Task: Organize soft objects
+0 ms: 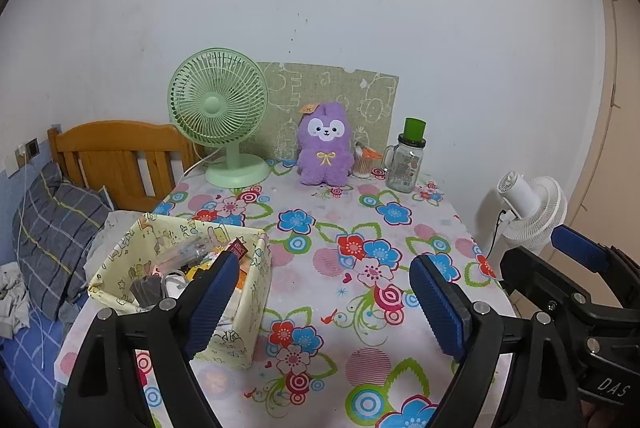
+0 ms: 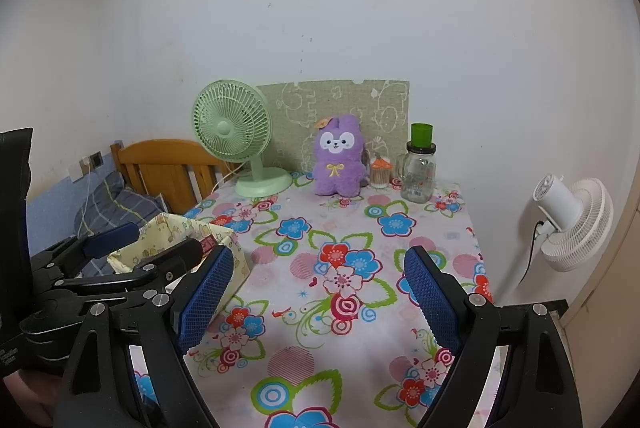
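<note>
**Both claws hanging spread over the table**

We are looking at one table (image 1: 360, 228) under a flowered cloth. Two fans are showing: a green fan (image 1: 219, 108) on the table, a white fan (image 1: 528, 208) off its right edge. One box (image 1: 256, 292) is sitting at the left edge, holding mixed small items. One plush (image 1: 325, 144) is sitting upright at the back, between green fan and jar (image 1: 406, 164). We are holding left gripper (image 1: 324, 304) and right gripper (image 2: 320, 300) spread, gripping nothing.
</note>
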### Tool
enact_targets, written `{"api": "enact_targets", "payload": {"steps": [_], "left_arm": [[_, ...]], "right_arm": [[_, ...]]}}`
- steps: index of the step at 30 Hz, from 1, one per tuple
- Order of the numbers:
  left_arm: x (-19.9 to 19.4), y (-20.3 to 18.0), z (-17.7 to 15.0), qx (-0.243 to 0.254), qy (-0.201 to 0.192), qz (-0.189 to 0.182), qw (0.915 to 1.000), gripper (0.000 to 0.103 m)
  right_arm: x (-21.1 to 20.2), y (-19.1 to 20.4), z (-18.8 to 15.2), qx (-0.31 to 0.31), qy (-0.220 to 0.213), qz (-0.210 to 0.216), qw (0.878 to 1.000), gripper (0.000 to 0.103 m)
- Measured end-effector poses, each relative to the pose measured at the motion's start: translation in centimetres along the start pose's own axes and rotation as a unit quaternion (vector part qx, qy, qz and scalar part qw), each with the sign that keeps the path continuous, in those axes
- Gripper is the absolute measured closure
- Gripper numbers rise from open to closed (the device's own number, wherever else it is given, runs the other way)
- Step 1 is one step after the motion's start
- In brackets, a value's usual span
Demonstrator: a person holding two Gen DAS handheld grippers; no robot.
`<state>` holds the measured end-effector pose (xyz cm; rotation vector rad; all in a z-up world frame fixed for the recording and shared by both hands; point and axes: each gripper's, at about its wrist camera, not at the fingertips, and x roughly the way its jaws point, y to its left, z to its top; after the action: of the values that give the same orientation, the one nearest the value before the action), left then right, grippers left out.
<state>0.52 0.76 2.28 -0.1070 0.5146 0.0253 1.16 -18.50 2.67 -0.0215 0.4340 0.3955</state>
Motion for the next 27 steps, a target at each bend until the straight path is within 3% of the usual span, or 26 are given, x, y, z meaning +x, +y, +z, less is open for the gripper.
{"api": "enact_targets", "payload": {"steps": [27], "left_arm": [[0.16, 0.13, -0.33, -0.004, 0.003, 0.001, 1.0000, 0.014]], "right_arm": [[0.25, 0.33, -0.17, -0.001, 0.001, 0.004, 1.000, 0.014]]}}
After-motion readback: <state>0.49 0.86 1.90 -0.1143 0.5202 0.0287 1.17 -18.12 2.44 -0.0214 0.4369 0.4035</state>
